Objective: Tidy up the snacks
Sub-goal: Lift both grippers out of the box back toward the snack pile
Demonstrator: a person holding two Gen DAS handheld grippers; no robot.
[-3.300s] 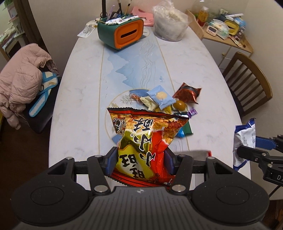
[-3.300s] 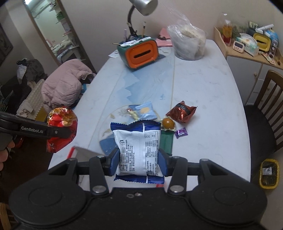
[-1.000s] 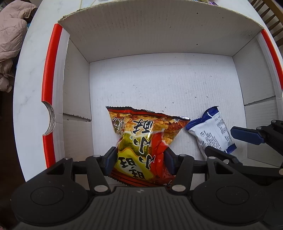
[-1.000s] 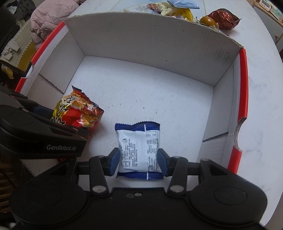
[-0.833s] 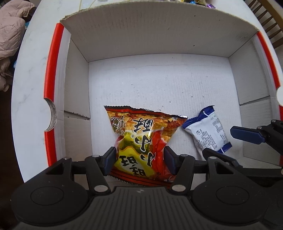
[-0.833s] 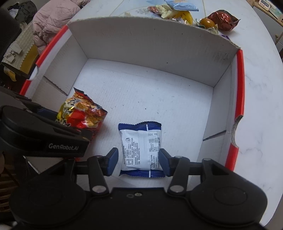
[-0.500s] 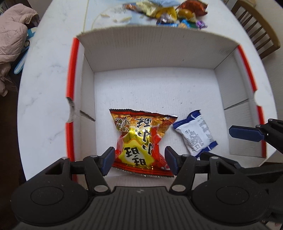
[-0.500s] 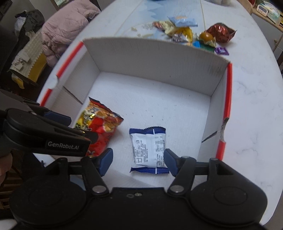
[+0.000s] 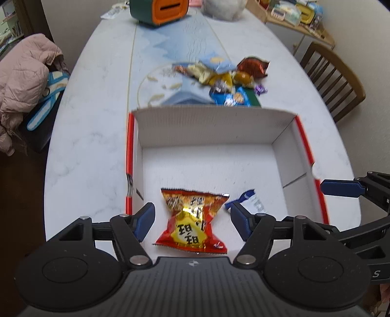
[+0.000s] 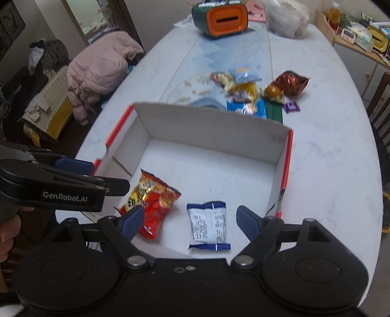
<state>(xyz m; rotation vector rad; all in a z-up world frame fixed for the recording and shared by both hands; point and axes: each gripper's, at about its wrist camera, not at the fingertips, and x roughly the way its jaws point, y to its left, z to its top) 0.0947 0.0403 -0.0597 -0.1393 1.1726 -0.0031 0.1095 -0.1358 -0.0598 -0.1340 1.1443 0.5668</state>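
A white cardboard box with red edges (image 9: 214,131) (image 10: 209,126) sits at the near end of the table. On its floor lie a red-and-yellow snack bag (image 9: 192,219) (image 10: 153,197) and a white-and-blue packet (image 10: 209,224) (image 9: 253,201). My left gripper (image 9: 192,219) hovers above the red bag, its jaws opening and clear of the bag. My right gripper (image 10: 189,219) hangs over the white packet, jaws opening wide, pads off it. Several loose snacks (image 9: 224,75) (image 10: 253,90) lie in a pile beyond the box.
An orange-and-green tissue holder (image 9: 158,11) (image 10: 220,17) and a plastic bag (image 10: 285,18) stand at the table's far end. A pink jacket (image 9: 22,80) lies on a seat to the left. A wooden chair (image 9: 334,80) stands to the right.
Both grippers let go of their packets on the box floor, opened wider and rose, so the box looks smaller and the snack pile came into view.
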